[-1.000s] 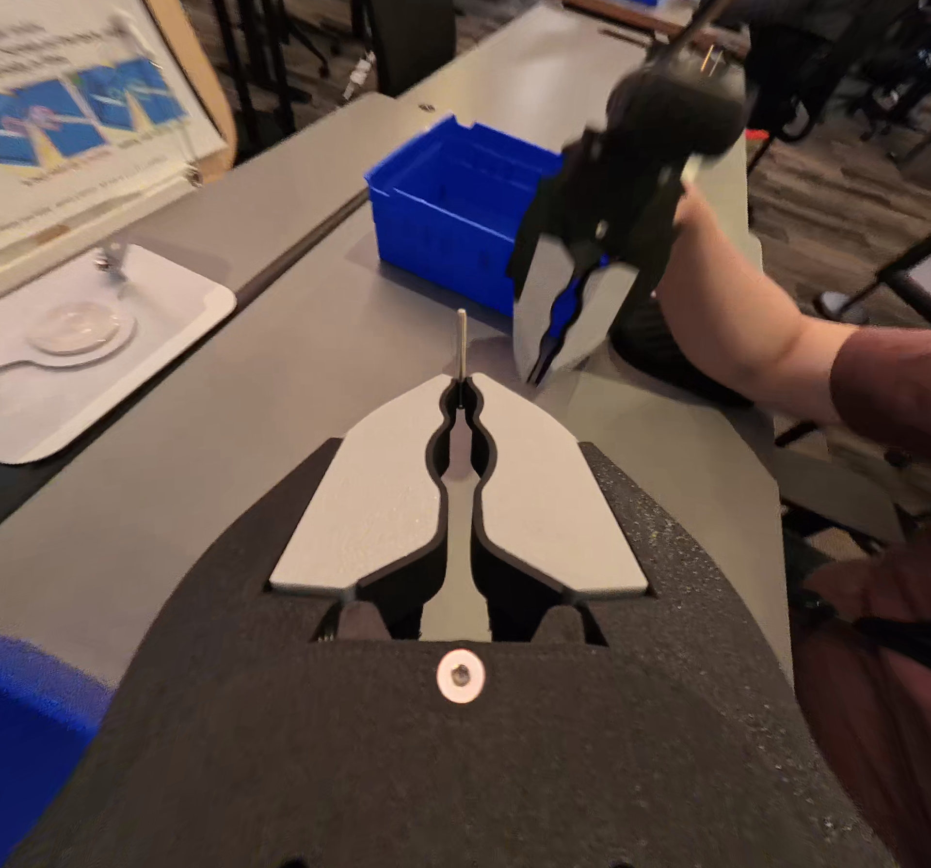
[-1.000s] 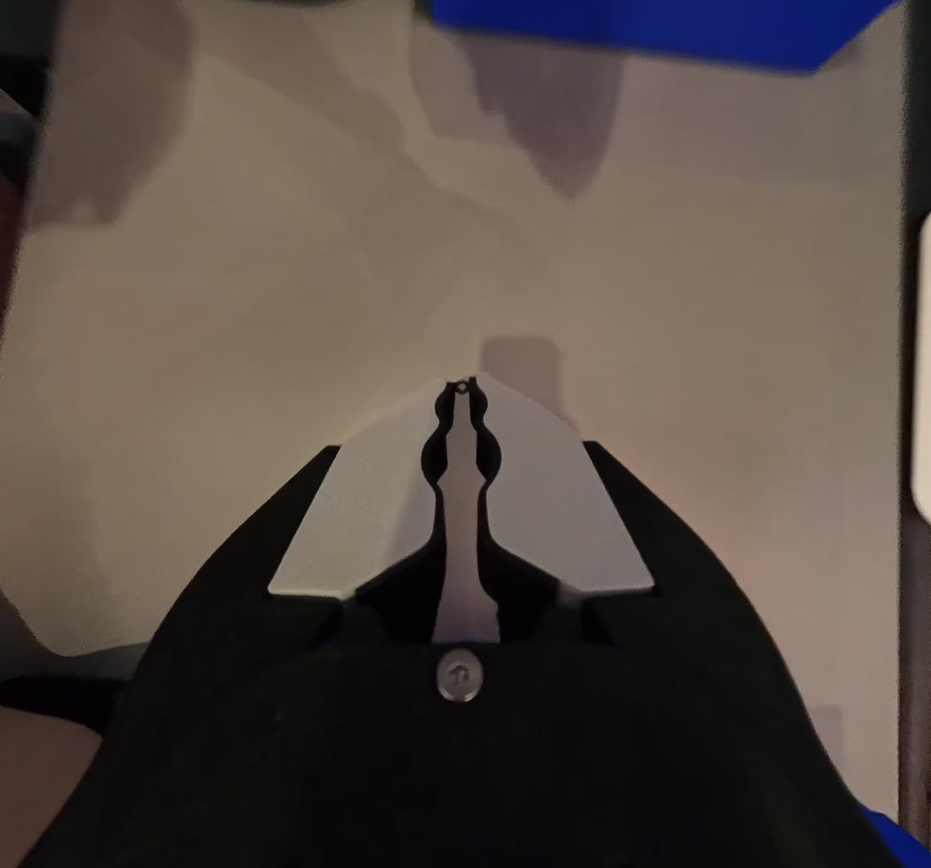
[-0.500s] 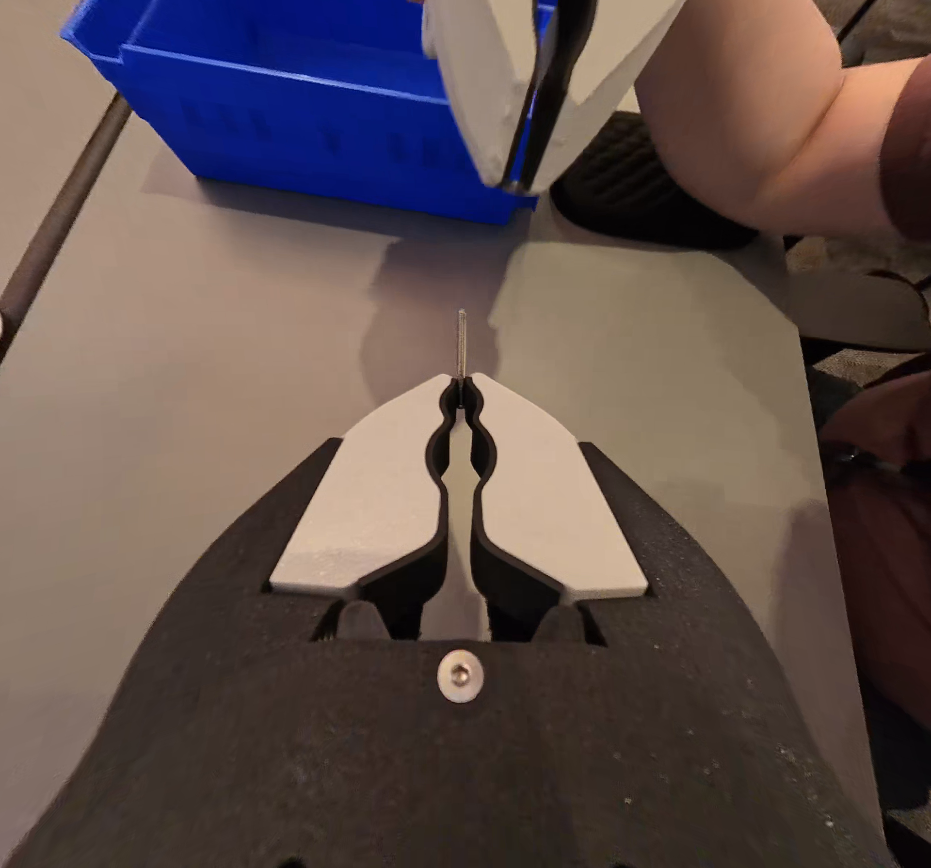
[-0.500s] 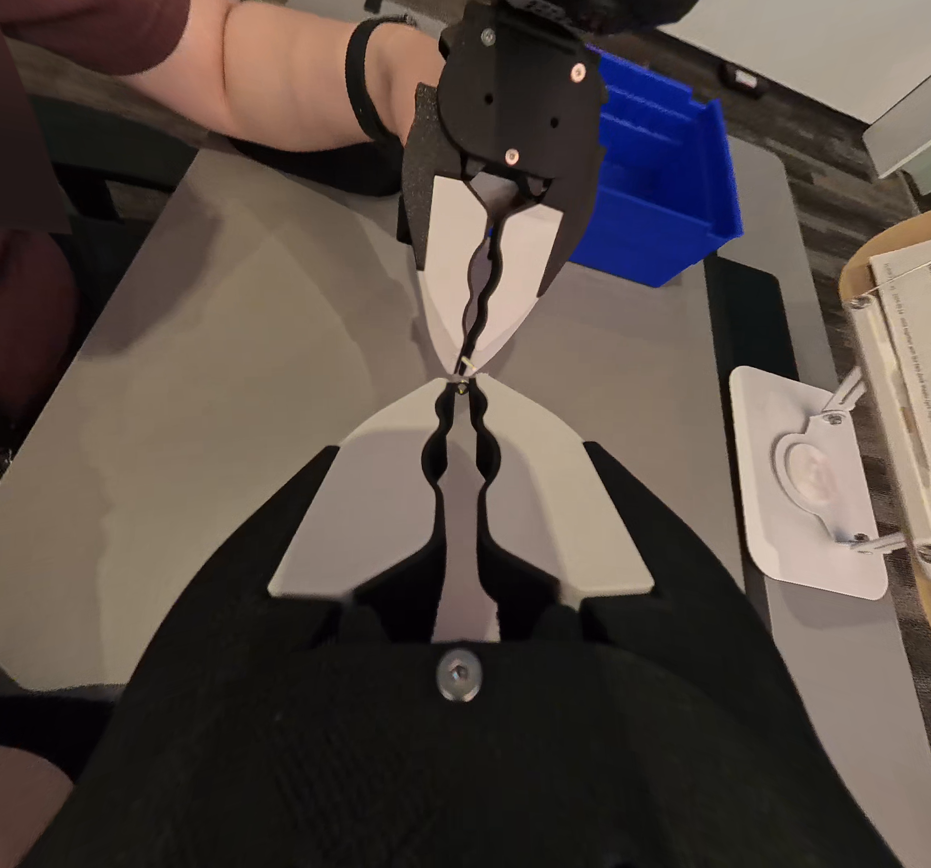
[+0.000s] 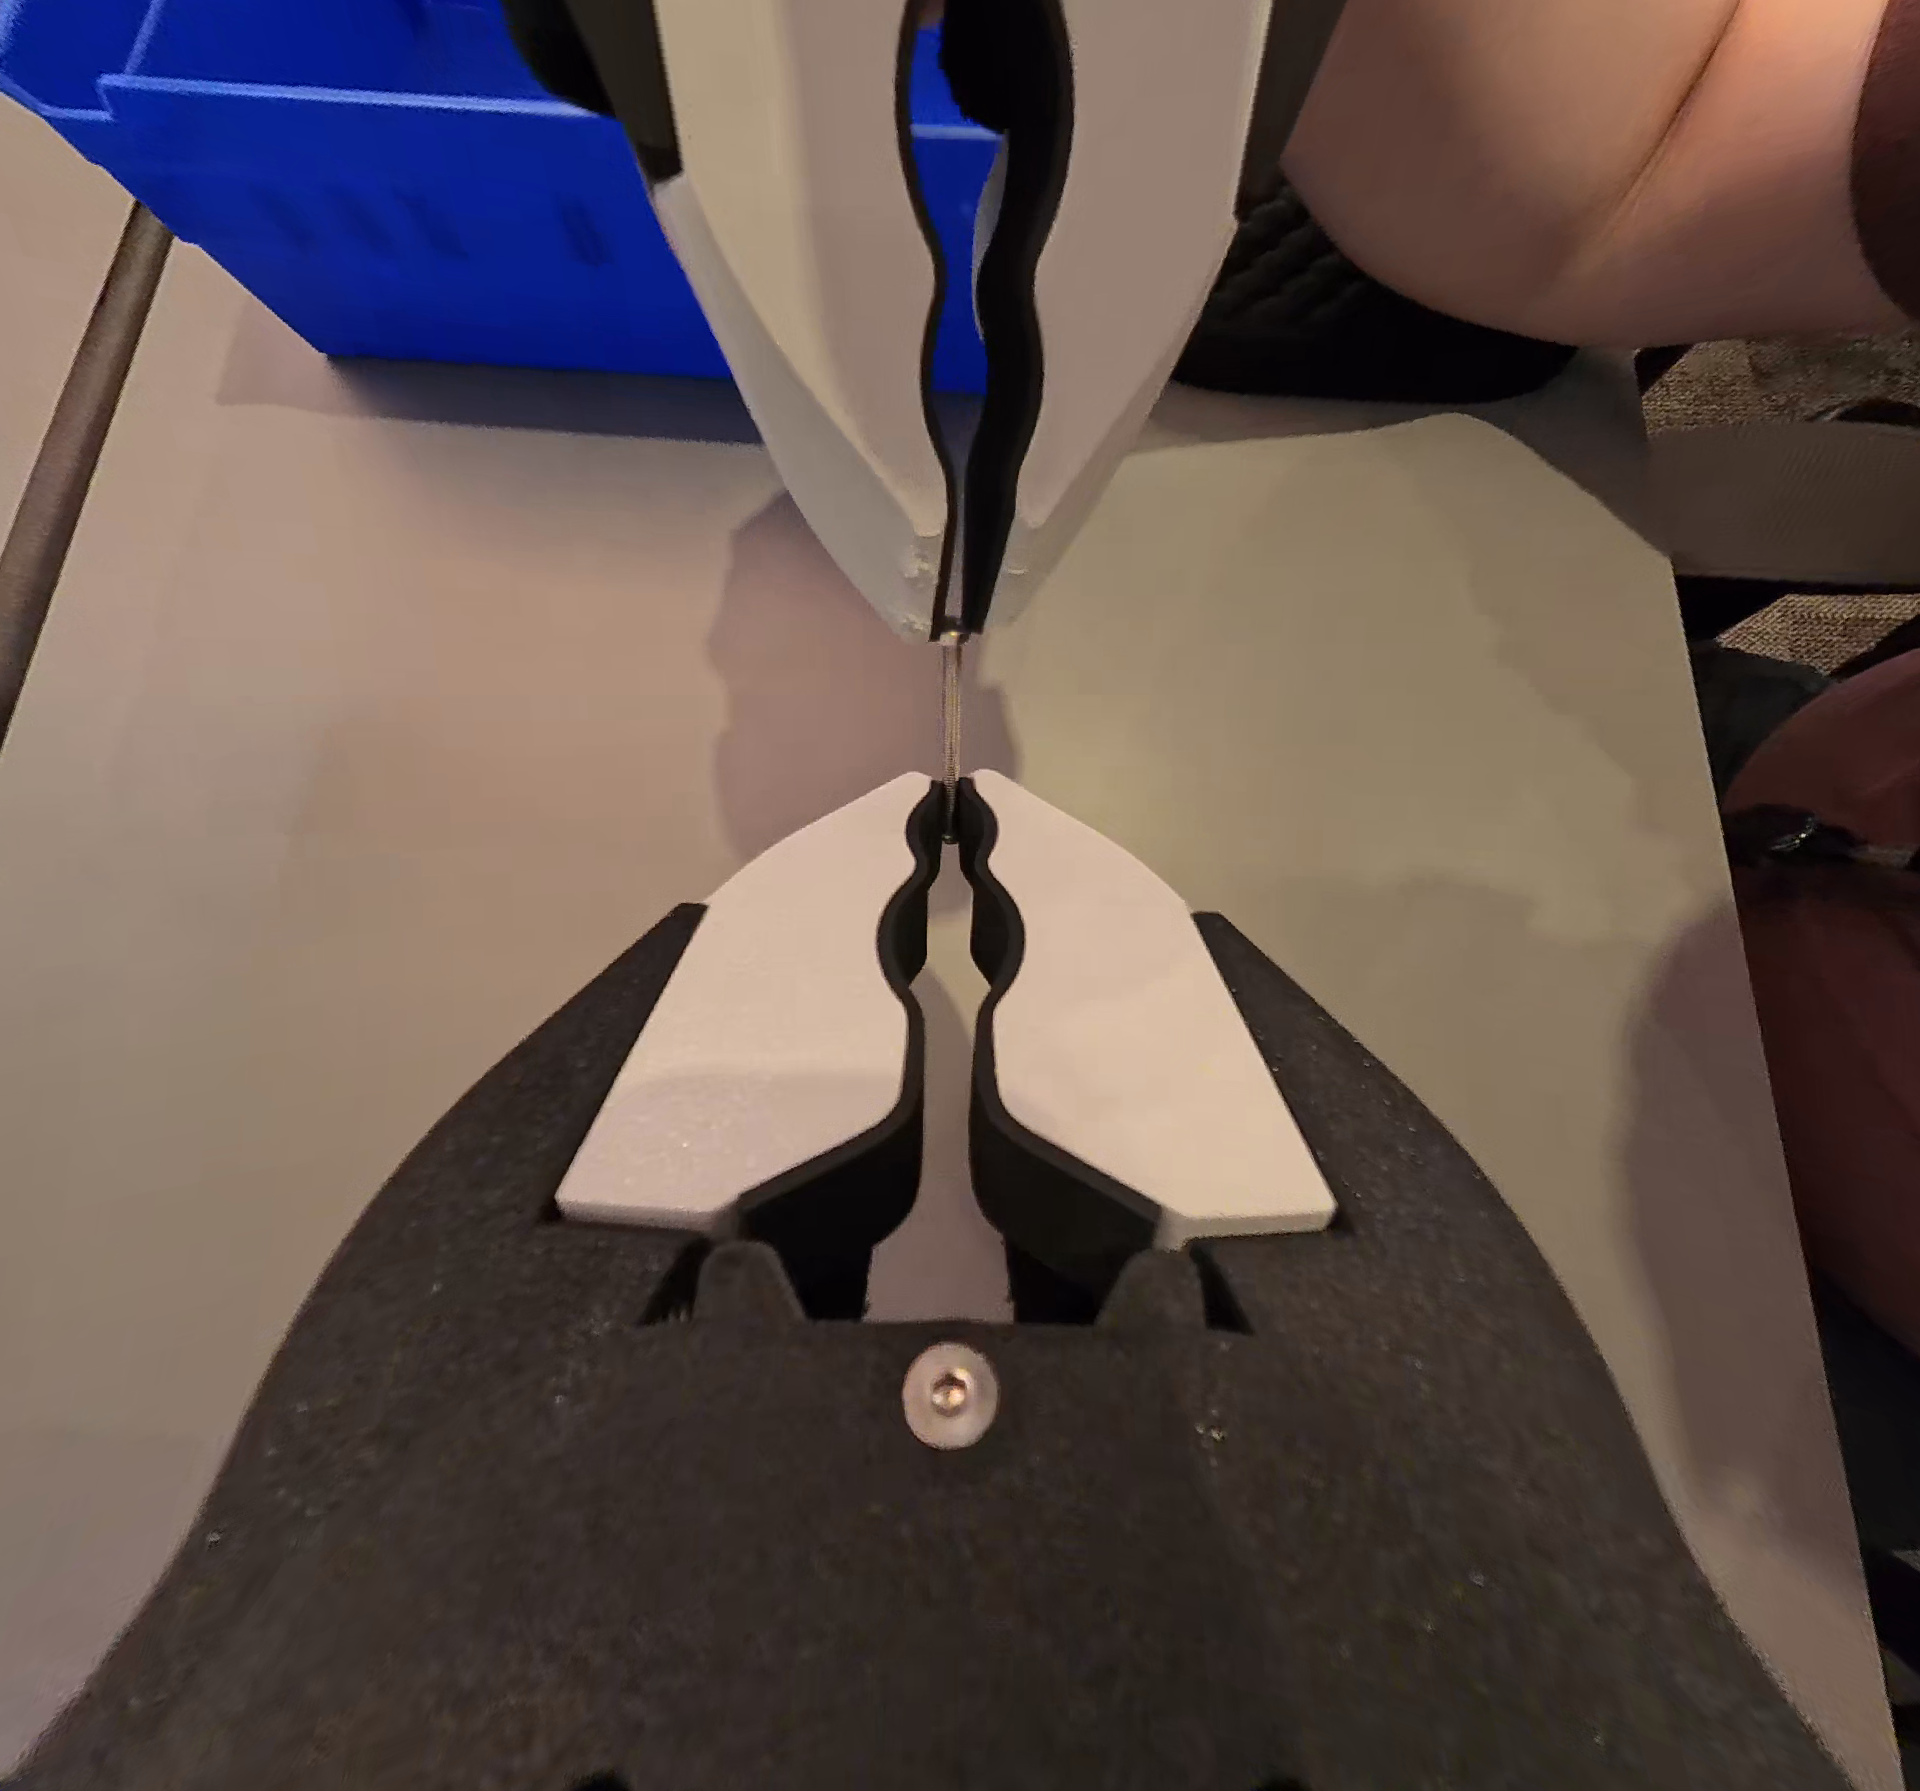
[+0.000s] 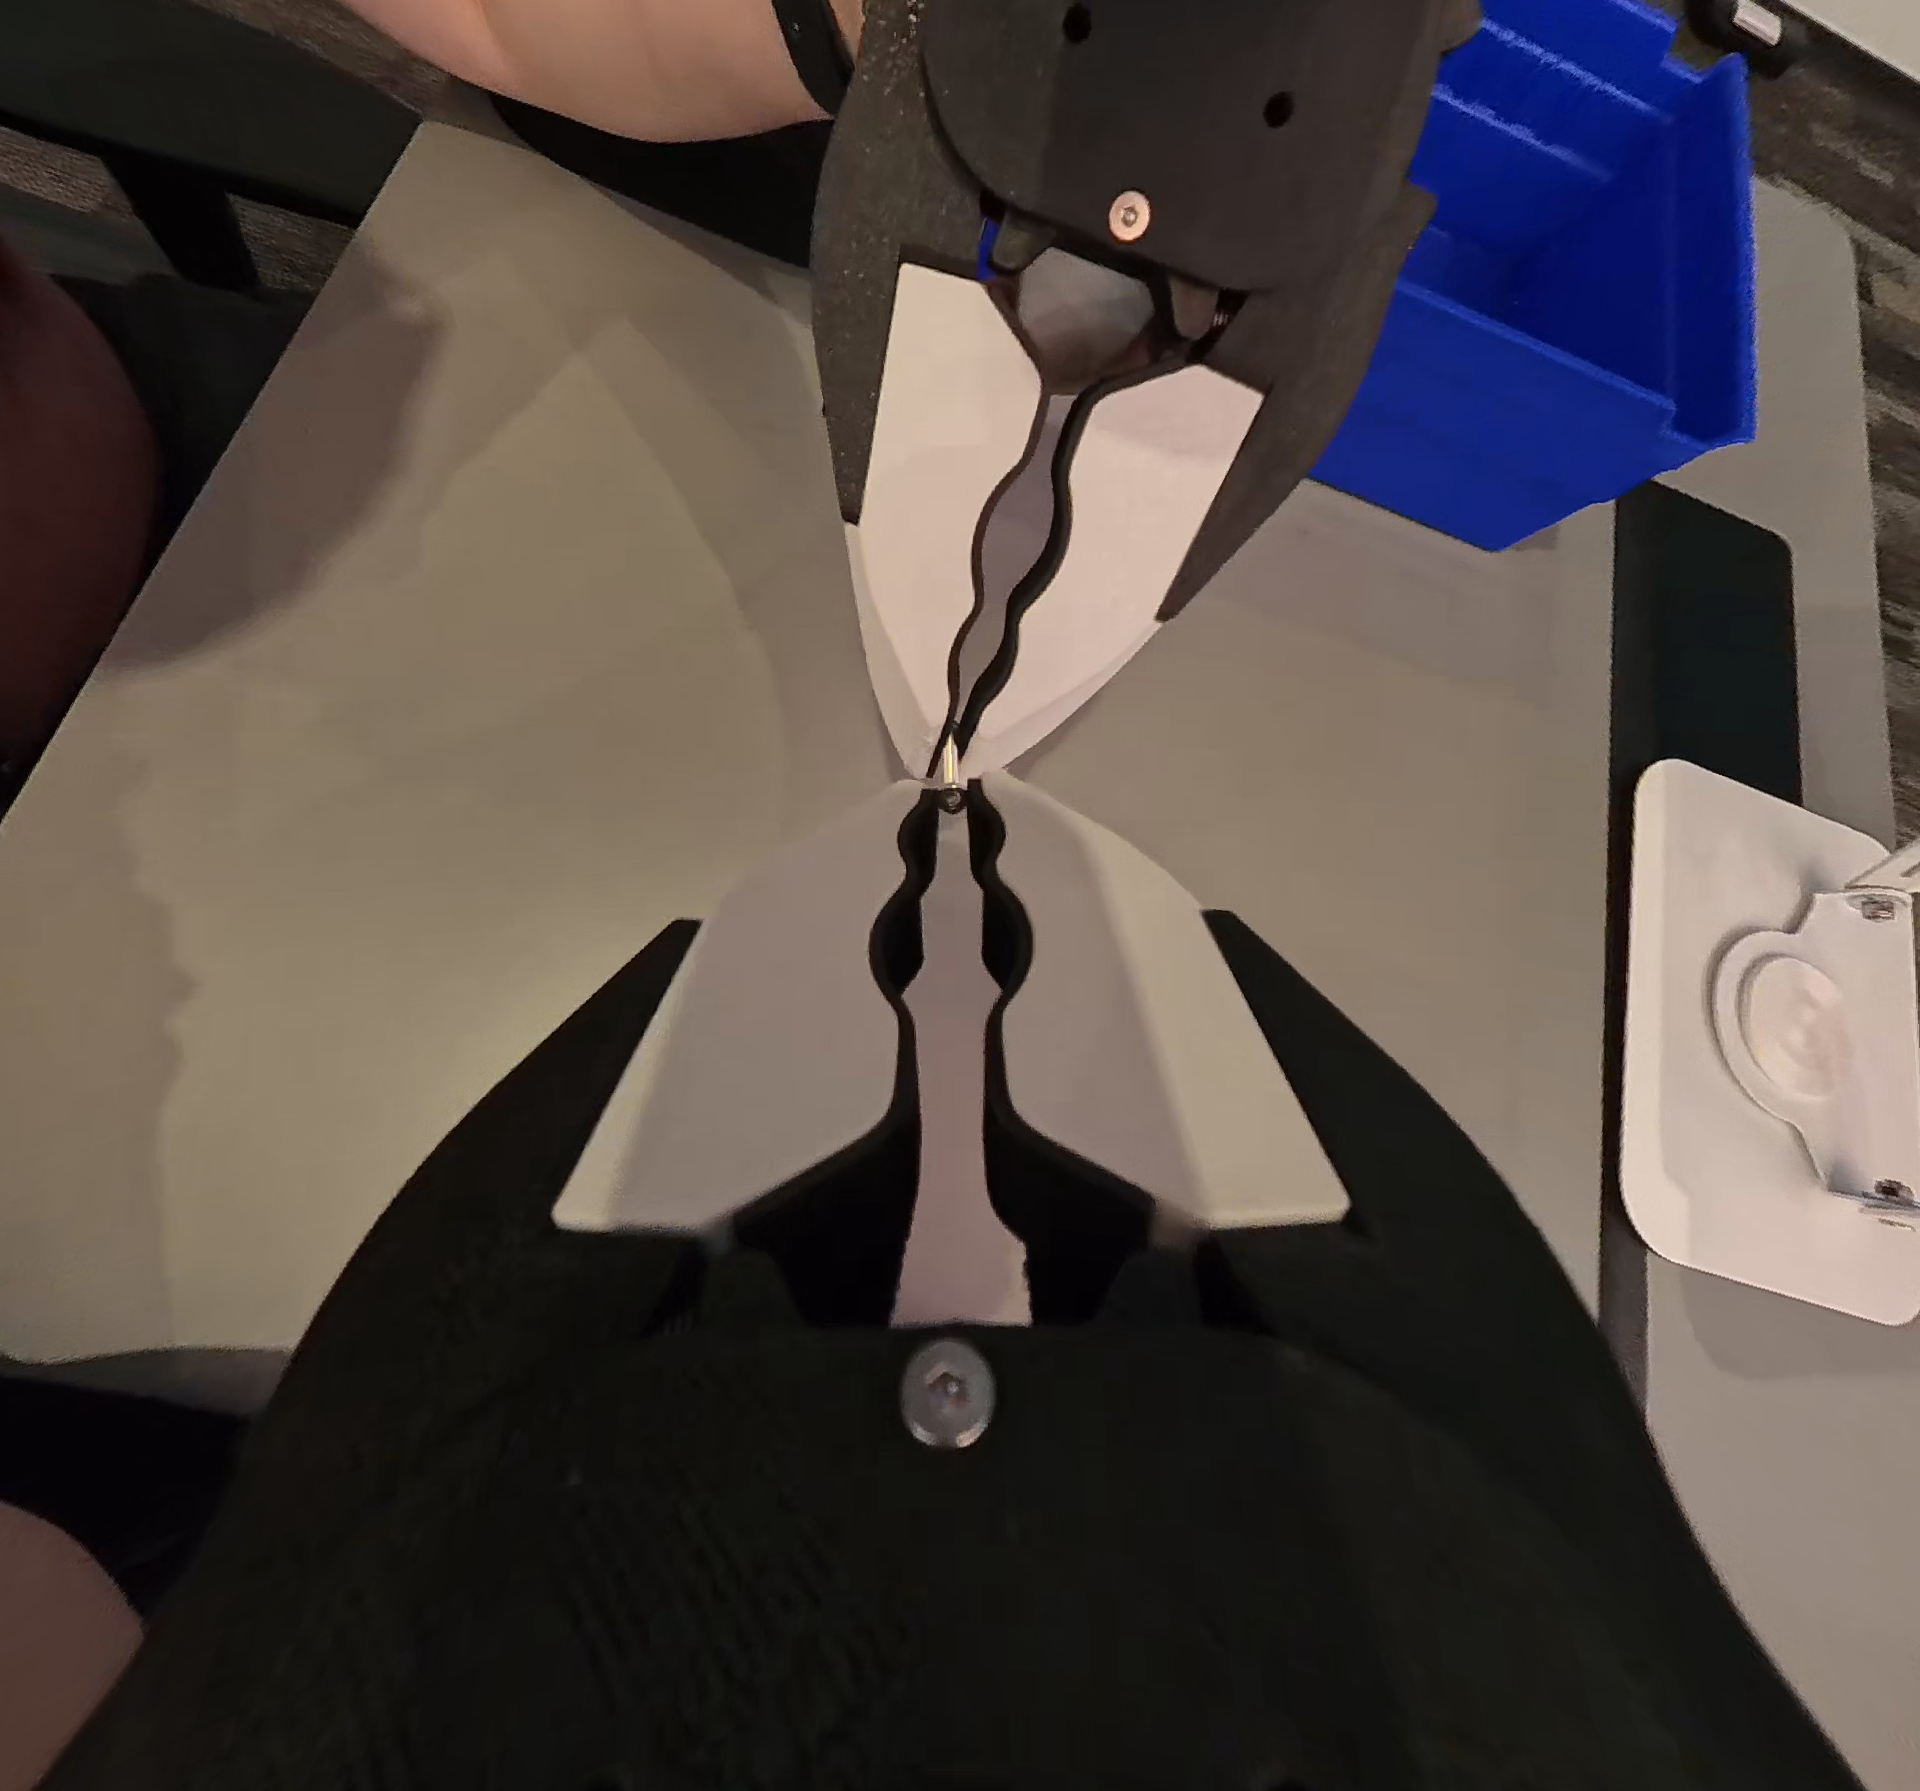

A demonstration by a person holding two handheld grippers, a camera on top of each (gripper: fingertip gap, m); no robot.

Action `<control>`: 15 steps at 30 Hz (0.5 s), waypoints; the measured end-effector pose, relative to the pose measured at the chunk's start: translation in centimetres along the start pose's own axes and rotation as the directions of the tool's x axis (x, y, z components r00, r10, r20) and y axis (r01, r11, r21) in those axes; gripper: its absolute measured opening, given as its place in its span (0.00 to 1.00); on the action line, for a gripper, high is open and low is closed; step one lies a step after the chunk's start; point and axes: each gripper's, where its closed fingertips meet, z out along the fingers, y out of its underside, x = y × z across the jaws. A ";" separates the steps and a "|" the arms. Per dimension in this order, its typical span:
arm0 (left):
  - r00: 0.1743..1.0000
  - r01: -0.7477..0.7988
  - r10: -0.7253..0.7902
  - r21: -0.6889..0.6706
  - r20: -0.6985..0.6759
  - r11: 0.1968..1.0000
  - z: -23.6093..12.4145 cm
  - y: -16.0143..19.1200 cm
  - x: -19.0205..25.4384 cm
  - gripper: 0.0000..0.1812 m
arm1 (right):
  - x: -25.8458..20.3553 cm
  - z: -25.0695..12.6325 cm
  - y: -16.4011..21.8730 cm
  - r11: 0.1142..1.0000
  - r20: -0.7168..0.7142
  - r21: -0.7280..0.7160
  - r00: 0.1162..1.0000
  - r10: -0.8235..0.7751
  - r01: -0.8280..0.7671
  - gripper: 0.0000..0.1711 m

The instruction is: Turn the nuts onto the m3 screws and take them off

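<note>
My left gripper [image 5: 948,791] is shut on the lower end of a thin m3 screw [image 5: 949,713] that points forward along its fingers, above the grey table [image 5: 364,702]. My right gripper [image 5: 956,619] comes from the far side, tip to tip with the left. It is shut on a small nut [image 5: 952,638] that sits at the screw's free end. In the right wrist view the nut [image 6: 948,799] is pinched at my right gripper's tips [image 6: 948,787], and the screw [image 6: 952,762] sticks out of the left gripper [image 6: 951,749] and meets the nut.
A blue bin [image 5: 364,183] stands on the table behind the grippers; it also shows in the right wrist view [image 6: 1558,339]. A white stand base [image 6: 1766,1066] lies at the table's right side. A person's forearm [image 5: 1558,131] reaches in from the right. The grippers are tip to tip, or close to it.
The right gripper has swung in from the bin side and closed the gap, so its nut now meets the screw's tip. The left gripper has kept hold of the screw.
</note>
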 end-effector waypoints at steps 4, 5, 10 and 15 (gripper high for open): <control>1.000 -0.006 0.006 -0.007 0.003 1.000 0.0 0.1 0.0 0.01 | -0.1 0.3 0.2 1.000 0.015 -0.006 1.000 0.001 -0.001 0.04; 1.000 -0.006 0.006 -0.008 0.003 1.000 0.0 0.1 0.0 0.01 | -0.1 0.3 0.2 1.000 0.017 -0.003 1.000 0.000 0.000 0.04; 1.000 -0.019 0.019 -0.011 0.010 1.000 0.0 0.1 0.0 0.01 | -0.2 0.3 0.1 1.000 0.024 0.010 1.000 0.001 -0.001 0.04; 0.998 0.013 -0.012 -0.018 0.054 1.000 -0.1 0.2 -0.8 0.01 | 0.6 0.4 0.3 0.994 0.017 0.006 0.994 0.105 -0.105 0.04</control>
